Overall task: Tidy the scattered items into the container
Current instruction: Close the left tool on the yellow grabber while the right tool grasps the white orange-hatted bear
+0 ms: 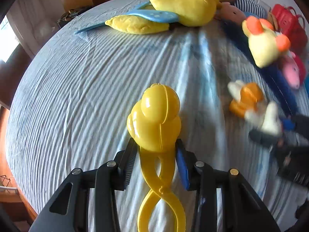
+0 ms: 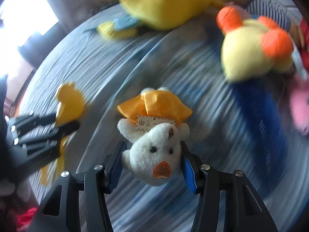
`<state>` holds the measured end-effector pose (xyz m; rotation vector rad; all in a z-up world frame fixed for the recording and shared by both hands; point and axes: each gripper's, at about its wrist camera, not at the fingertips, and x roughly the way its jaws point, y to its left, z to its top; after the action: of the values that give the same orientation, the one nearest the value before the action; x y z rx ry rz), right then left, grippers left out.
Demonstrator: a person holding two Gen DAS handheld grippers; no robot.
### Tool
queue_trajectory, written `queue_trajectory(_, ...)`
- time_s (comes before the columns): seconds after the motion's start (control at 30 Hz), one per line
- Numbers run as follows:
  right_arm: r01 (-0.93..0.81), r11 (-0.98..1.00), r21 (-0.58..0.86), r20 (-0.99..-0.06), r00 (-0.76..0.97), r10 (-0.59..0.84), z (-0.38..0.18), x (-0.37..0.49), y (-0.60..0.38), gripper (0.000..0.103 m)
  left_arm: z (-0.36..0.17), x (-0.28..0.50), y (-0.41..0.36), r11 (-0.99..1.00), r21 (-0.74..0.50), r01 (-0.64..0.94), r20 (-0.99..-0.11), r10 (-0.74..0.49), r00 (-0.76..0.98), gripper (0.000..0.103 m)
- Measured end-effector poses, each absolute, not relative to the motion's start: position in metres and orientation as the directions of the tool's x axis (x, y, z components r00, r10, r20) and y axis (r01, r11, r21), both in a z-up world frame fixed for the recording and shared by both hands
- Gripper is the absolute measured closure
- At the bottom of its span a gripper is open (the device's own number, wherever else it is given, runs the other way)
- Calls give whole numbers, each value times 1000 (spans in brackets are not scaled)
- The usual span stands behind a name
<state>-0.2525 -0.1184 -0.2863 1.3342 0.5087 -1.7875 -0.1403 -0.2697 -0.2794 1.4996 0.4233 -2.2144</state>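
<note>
- I am looking down at a bed (image 1: 81,100) wearing a wrinkled blue-and-white striped sheet
- A big yellow plush (image 1: 183,2) with a blue scarf (image 1: 154,15) is lying at the far edge
- A pale yellow plush with orange feet (image 1: 265,42) is sitting near the right side, beside a pink toy (image 1: 292,72)

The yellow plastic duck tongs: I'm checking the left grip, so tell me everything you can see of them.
The yellow plastic duck tongs are glossy moulded plastic: a duck-shaped clamshell head with a centre seam, on two crossing scissor handles ending in loops. The head looks shut. The left gripper clamps them just below the head, head pointing away from the camera, over the striped bedsheet. The right wrist view shows them blurred.
</note>
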Motion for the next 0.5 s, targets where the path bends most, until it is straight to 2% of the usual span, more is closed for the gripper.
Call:
queue_trajectory(0.13,799,-593,103,-922,-146,-358,-284,-235,-123,47,-280,-134,-267,-866,-22,499,-926,-170,-336,64)
queue_trajectory(0.2,773,-619,140,-917,-135,-376,-281,-236,-127,35,-279,-133,-266,-869,-22,495,-924,-171,-341,63)
queue_trajectory(0.27,750,-645,146,-911,-153,-384,-276,-237,-124,30,-279,-131,-267,-870,-23,493,-922,-172,-348,63)
queue_trajectory(0.3,748,-649,140,-908,-164,-385,-274,-234,-124,27,-279,-131,-268,-871,-21,491,-921,-175,-349,61)
queue_trajectory(0.4,748,-654,110,-907,-194,-375,-270,-230,-116,18,-281,-129,-273,-861,-8,509,-918,-195,-345,45)
queue_trajectory(0.5,744,-665,70,-906,-232,-355,-274,-225,-122,16,-282,-128,-278,-862,-16,506,-916,-190,-354,45)
